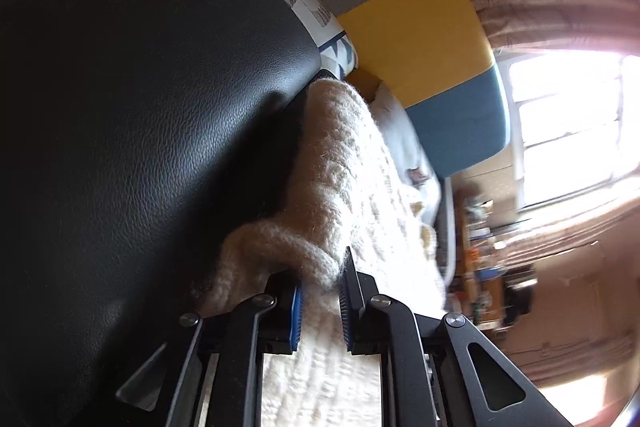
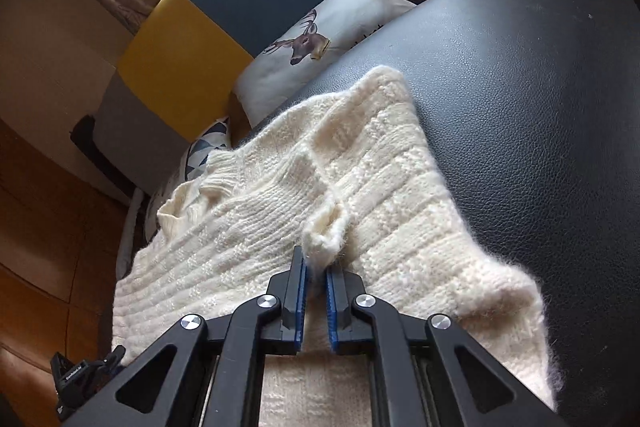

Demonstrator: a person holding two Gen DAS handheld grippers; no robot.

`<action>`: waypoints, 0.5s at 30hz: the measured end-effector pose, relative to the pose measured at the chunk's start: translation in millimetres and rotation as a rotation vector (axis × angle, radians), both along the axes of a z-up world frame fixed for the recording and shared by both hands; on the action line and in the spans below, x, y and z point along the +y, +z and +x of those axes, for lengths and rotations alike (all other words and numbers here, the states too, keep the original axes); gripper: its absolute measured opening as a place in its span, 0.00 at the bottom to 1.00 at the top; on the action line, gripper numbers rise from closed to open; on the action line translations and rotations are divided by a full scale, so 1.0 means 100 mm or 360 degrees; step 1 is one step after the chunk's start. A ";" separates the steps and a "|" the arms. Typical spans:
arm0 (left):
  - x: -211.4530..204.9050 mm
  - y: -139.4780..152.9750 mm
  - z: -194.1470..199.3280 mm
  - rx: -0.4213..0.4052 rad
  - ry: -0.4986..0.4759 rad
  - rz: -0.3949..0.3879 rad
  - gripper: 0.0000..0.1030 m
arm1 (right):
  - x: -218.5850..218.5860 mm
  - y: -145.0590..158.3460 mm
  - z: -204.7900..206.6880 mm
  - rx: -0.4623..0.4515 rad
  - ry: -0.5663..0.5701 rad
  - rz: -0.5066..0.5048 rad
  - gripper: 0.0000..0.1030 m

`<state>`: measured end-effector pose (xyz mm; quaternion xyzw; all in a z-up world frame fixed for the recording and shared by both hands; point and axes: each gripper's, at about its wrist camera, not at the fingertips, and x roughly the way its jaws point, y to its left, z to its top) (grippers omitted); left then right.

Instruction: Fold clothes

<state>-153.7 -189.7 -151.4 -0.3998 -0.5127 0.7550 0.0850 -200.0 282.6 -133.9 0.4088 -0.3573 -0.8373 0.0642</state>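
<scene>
The right claw (image 2: 317, 273) is closed on a bunched ridge of the cream knit sweater (image 2: 256, 223), its blue pads pinching a fuzzy nub of wool that pokes up just ahead of the tips. The left claw (image 1: 320, 281) likewise grips a thick rolled edge of the same garment, which curls over its left pad. Ahead of both claws the sweater lies spread on a black leather seat (image 2: 520, 87), partly doubled over itself, one edge running off toward a deer-print cushion (image 2: 312, 39) beyond. The knit looks bulky, soft and limp (and probably stretchy), so it should sag between the two holds rather than keep a crease; pinching a hem or rolled edge, as now, seems safer than snagging loose loops mid-panel.
</scene>
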 end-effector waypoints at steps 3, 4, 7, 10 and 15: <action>-0.12 -0.12 0.06 -0.0014 0.0061 0.0255 0.40 | 0.12 -0.09 0.01 0.0009 -0.0030 -0.0268 0.19; -0.15 -0.15 0.08 -0.0020 0.0079 0.0312 0.42 | 0.14 -0.12 0.01 0.0017 -0.0041 -0.0321 0.19; -0.19 -0.13 0.13 0.0003 0.0102 0.0347 0.42 | 0.18 -0.21 0.03 0.0053 -0.0092 -0.0449 0.19; -0.20 -0.12 0.14 -0.0017 0.0111 0.0360 0.47 | 0.16 -0.21 0.05 0.0089 -0.0116 -0.0449 0.19; -0.12 -0.14 0.16 -0.0068 0.0136 0.0375 0.54 | 0.10 -0.17 0.03 0.0067 -0.0101 -0.0376 0.21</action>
